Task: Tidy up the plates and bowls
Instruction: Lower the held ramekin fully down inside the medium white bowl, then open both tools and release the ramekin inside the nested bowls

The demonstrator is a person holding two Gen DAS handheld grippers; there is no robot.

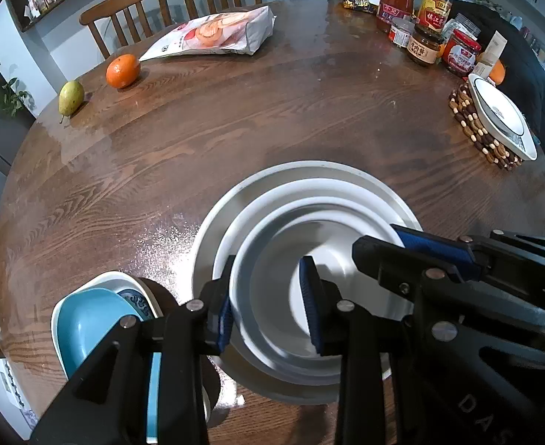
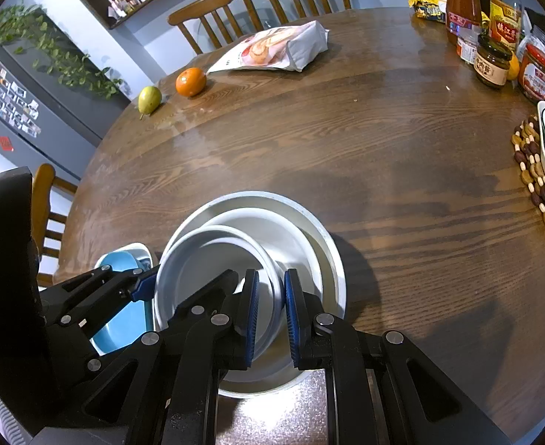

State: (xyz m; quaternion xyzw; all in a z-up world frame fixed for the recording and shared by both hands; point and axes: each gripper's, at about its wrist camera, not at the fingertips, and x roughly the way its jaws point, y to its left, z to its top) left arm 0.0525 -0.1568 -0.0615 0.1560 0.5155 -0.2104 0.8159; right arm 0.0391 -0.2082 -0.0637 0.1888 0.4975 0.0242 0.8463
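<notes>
While our right gripper (image 2: pixel 271 315) pinches the top bowl's (image 1: pixel 272 296) right rim, our left gripper (image 1: pixel 268 304) straddles its left rim, jaws slack, near the blue bowl (image 1: pixel 87 319).

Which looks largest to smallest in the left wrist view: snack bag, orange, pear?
1. snack bag
2. orange
3. pear
The orange and pear look close; both sit far off, so their order is unsure.

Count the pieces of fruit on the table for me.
2 in plain view: a green pear and an orange beside it, at the far left edge. Something orange behind the jars on the right may be a third; it is mostly hidden.
</notes>
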